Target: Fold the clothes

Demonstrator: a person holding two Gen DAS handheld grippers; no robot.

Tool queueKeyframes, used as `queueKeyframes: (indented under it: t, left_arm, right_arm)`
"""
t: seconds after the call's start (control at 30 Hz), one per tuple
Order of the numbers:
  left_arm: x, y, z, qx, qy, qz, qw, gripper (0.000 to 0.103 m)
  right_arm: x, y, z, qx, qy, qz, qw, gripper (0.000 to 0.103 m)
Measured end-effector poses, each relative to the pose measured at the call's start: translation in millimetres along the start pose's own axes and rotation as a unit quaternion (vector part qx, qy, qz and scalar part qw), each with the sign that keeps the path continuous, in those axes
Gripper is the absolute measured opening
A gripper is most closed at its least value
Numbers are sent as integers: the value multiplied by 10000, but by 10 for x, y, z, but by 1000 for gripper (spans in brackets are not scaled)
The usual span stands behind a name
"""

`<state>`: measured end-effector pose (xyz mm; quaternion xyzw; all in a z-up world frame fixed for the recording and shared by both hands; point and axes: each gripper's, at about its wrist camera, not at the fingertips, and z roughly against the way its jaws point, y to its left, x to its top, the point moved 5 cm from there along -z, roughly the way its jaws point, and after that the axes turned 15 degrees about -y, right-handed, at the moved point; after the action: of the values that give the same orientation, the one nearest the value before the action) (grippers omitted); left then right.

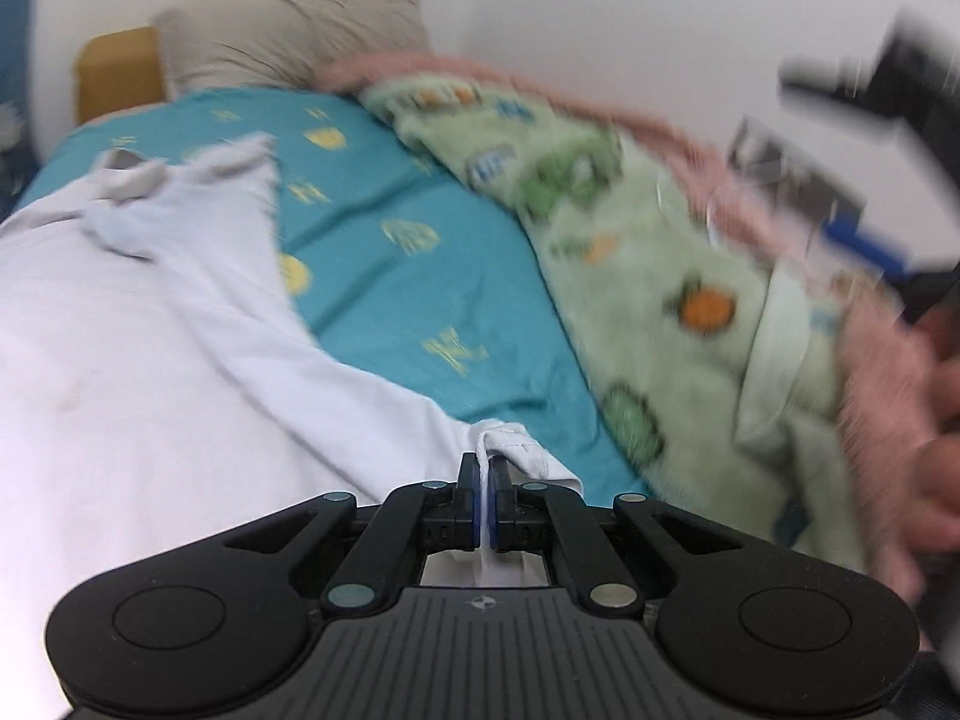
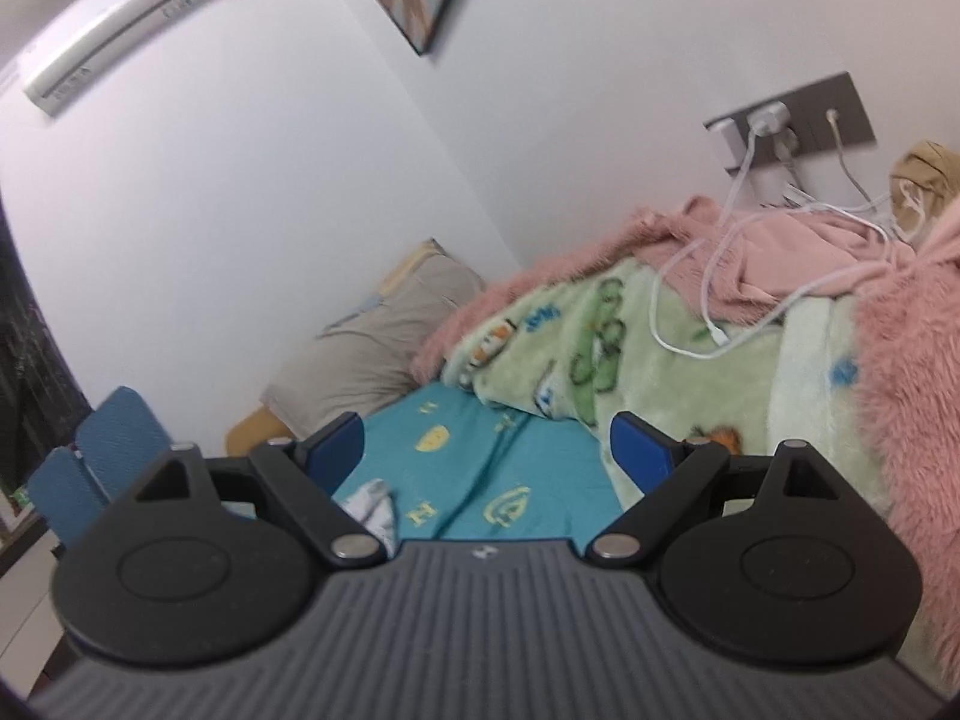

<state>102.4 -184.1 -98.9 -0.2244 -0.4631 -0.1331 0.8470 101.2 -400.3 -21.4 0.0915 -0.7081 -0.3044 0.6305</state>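
Teal bedsheet (image 1: pixel 384 276) has yellow printed motifs, some letter-like: an "N" shape near its lower edge in left wrist view, an "H" shape in right wrist view. AC unit (image 2: pixel 114 30) on the wall carries small dark markings, too blurred to read. No other legible text.

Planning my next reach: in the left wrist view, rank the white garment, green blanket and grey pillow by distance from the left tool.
1. White garment: clamped in the left tool, spreading left.
2. Green blanket: to the right, on the teal sheet.
3. Grey pillow: far end, by the wall.
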Motion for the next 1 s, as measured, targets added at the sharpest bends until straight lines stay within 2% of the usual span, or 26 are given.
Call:
queueKeyframes:
  t: [0.13,0.27,0.33,0.43,0.53,0.57,0.63,0.67,0.7,0.87,1.0]
  left_arm:
    - [-39,409,446,153,-68,646,9978,2]
    - [-85,821,888,309,-125,1292,9911,2]
    - [-246,996,957,578,102,1402,9884,2]
    - [-525,1161,943,969,679,1264,9849,2]
    - [-612,1282,999,973,864,1433,9811,4]
    - [-638,1322,1018,970,922,1492,9797,7]
    - [-657,1416,1072,956,934,1666,9769,22]
    - [-646,1472,1107,945,879,1786,9754,41]
    - [-622,1524,1124,921,793,1890,9744,52]
    - [-550,1654,1090,859,604,2152,9709,63]
    - [-571,1704,936,1100,696,1900,9731,64]
  right_arm:
    - [-16,143,12,243,70,109,9996,91]
    - [-86,334,22,472,265,295,9981,91]
    - [-158,461,31,602,424,439,9963,91]
    - [-316,654,42,781,725,700,9918,91]
    - [-468,803,45,915,1010,974,9859,90]
    - [-509,835,46,938,1083,1059,9840,90]
    - [-568,872,37,971,1195,1136,9815,90]
    - [-590,882,34,980,1240,1138,9808,90]
    - [-612,885,21,974,1287,1129,9804,90]
    - [-729,907,-21,976,1518,1119,9772,90]
    - [-809,981,-19,1068,1621,1205,9736,90]
